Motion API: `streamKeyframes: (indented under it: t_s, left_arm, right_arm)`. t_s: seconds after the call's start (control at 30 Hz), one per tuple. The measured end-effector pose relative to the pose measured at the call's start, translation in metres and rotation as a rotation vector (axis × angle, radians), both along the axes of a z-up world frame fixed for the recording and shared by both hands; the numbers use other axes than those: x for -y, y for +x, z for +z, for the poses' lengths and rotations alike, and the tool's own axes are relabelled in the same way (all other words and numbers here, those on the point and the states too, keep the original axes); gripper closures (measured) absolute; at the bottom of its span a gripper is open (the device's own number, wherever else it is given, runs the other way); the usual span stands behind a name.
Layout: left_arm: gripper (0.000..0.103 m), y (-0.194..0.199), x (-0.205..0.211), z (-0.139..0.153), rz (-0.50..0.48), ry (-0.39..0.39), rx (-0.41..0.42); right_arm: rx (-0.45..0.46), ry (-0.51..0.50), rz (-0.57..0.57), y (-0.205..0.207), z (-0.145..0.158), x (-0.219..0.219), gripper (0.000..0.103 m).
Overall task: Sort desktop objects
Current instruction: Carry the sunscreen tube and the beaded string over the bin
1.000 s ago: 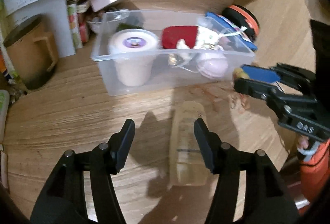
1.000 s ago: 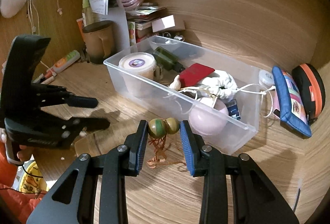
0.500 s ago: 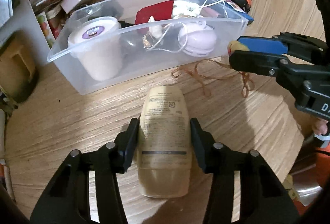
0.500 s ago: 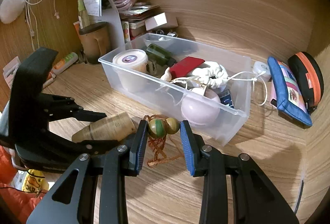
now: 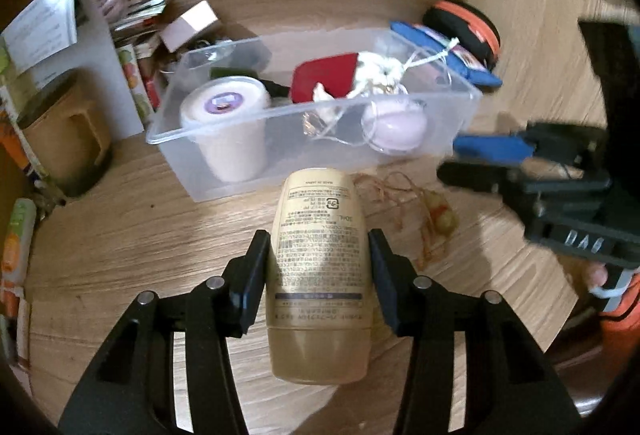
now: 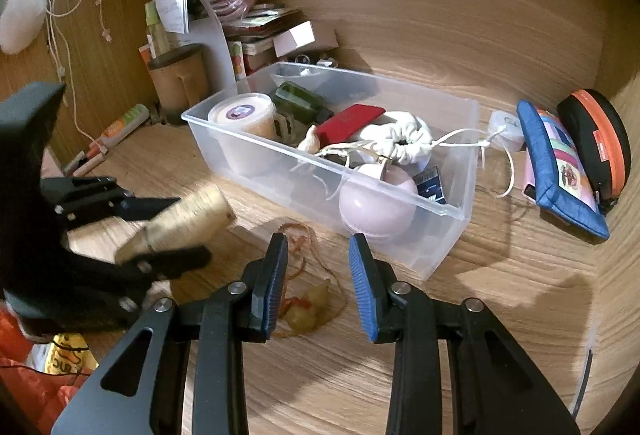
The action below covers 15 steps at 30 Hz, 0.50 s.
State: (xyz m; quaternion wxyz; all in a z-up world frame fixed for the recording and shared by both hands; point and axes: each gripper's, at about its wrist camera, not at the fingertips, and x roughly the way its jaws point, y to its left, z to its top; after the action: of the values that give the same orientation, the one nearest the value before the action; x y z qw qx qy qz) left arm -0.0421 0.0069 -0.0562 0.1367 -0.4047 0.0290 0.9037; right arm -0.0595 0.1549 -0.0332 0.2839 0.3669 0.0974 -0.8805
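Two changes matter: our right gripper (image 6: 318, 277) has let the beaded cord (image 6: 306, 309) drop onto the desk just in front of the clear bin (image 6: 456, 211), so it is still unsorted, while our left gripper (image 5: 318, 267) has lifted the beige bottle (image 5: 320, 267) toward that bin. Left jaws clamp the bottle's sides; right jaws stand parted, holding nothing.

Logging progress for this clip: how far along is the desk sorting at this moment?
Partly done. The clear plastic bin already holds a white tub, a red case and a pink ball. In hand: the left gripper clamps the beige lotion bottle short of the bin. Left: the beaded orange cord lies on the desk under the open right gripper.
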Motion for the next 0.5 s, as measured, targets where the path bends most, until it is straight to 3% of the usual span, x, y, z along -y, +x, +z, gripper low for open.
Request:
streamKeyframes:
  t_s: [0.37, 0.5]
  left_arm:
    - [0.055, 0.003, 0.018, 0.003, 0.024, 0.101, -0.002]
    - [0.055, 0.002, 0.019, 0.005, 0.018, 0.122, -0.009]
  right_arm:
    - [0.072, 0.142, 0.022, 0.004, -0.036, 0.008, 0.074]
    - [0.085, 0.127, 0.015, -0.001, -0.037, 0.010, 0.074]
